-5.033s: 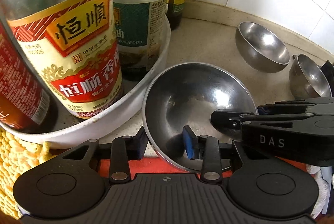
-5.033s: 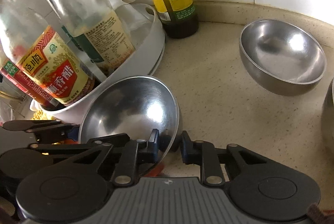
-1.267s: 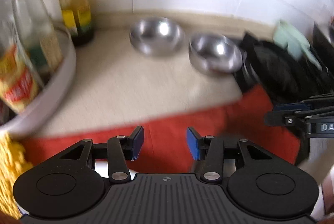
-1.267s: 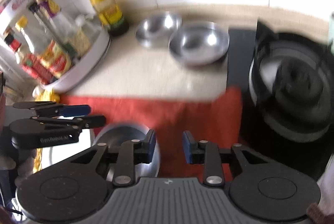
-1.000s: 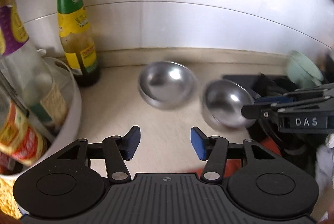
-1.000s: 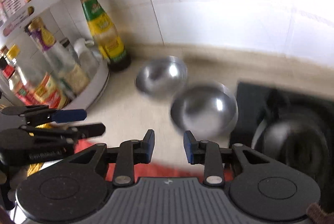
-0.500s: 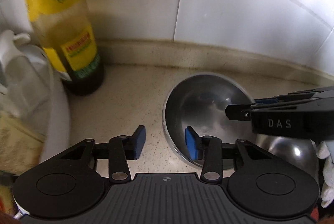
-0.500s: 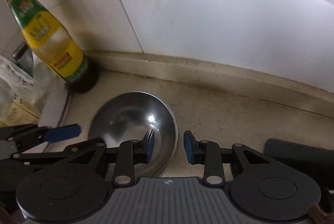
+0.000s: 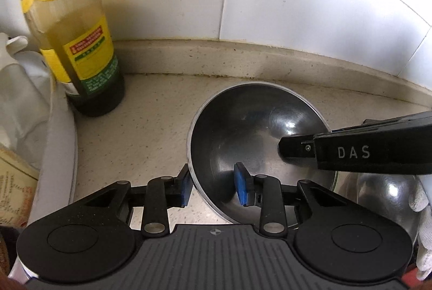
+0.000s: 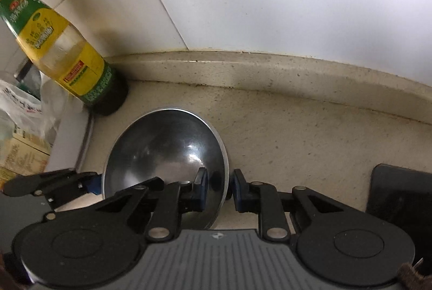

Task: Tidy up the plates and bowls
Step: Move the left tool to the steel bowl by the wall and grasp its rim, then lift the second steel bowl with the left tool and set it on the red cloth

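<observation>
Counting two steel bowls (image 9: 259,133) – one bottle (image 9: 78,46)

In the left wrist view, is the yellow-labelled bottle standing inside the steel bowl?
No. The yellow-labelled bottle stands on the countertop to the left of the steel bowl, with bare counter between them.

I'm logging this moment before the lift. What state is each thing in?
Round steel bowl: upright, empty, on the counter.
Left tool: shut on its left rim.
Right tool: shut on its right rim.
Yellow-labelled sauce bottle: upright.
Second steel bowl: mostly hidden.
</observation>
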`<move>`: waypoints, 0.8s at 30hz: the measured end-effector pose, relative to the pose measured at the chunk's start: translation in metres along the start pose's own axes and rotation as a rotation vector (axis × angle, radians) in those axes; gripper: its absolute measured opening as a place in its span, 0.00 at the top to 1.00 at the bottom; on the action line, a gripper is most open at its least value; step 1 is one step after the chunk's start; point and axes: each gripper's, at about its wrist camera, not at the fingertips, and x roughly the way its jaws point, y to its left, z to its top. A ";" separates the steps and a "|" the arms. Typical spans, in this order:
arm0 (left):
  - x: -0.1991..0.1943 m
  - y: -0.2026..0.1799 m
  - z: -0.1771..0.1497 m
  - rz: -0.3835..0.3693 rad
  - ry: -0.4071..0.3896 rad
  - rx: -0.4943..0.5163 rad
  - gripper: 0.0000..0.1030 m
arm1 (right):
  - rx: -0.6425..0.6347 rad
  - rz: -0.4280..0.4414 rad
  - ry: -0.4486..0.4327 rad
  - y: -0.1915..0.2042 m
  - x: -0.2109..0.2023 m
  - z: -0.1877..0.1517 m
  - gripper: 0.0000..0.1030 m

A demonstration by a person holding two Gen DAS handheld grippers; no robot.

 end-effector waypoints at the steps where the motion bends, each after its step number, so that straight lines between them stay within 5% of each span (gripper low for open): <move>1: -0.003 0.000 0.000 0.002 -0.008 -0.003 0.61 | -0.001 0.004 -0.006 0.000 -0.002 0.001 0.82; 11: -0.052 -0.008 0.004 0.009 -0.113 0.017 0.60 | -0.017 0.023 -0.106 0.016 -0.047 0.011 0.82; 24: -0.139 -0.031 -0.017 0.008 -0.237 0.076 0.56 | -0.063 0.001 -0.218 0.047 -0.131 -0.018 0.82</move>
